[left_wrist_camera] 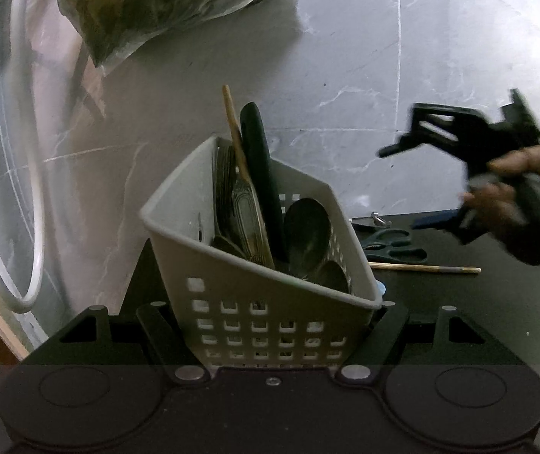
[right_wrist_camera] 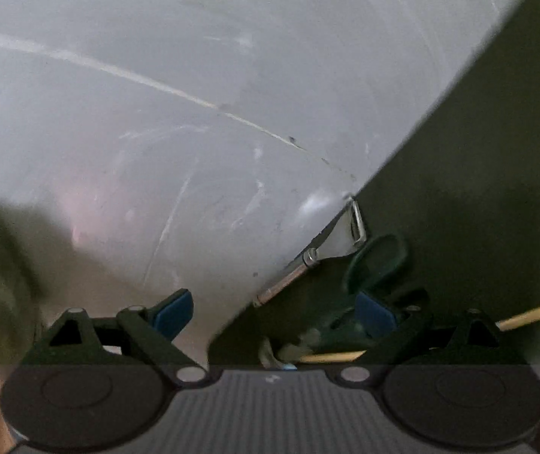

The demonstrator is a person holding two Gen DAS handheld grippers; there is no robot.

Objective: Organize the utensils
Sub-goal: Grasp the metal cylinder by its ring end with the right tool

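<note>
Here we keep the left hand-held gripper (left_wrist_camera: pixel 270 335) clamped on the perforated white caddy (left_wrist_camera: pixel 266 291), pads against its two side walls, so that it stays tilted and steady for loading. It already holds spoons (left_wrist_camera: pixel 308 234), a wooden chopstick (left_wrist_camera: pixel 234 128) and a dark handle (left_wrist_camera: pixel 260 166). The right hand-held gripper (right_wrist_camera: pixel 275 312) is spread wide and empty, angled down toward the items not yet sorted: green-handled scissors (right_wrist_camera: pixel 377 261), a metal peeler (right_wrist_camera: pixel 319 251) and another chopstick (left_wrist_camera: pixel 423 268). These lie on a dark table (left_wrist_camera: pixel 478 302), set against a grey marble-veined wall (left_wrist_camera: pixel 345 56).
</note>
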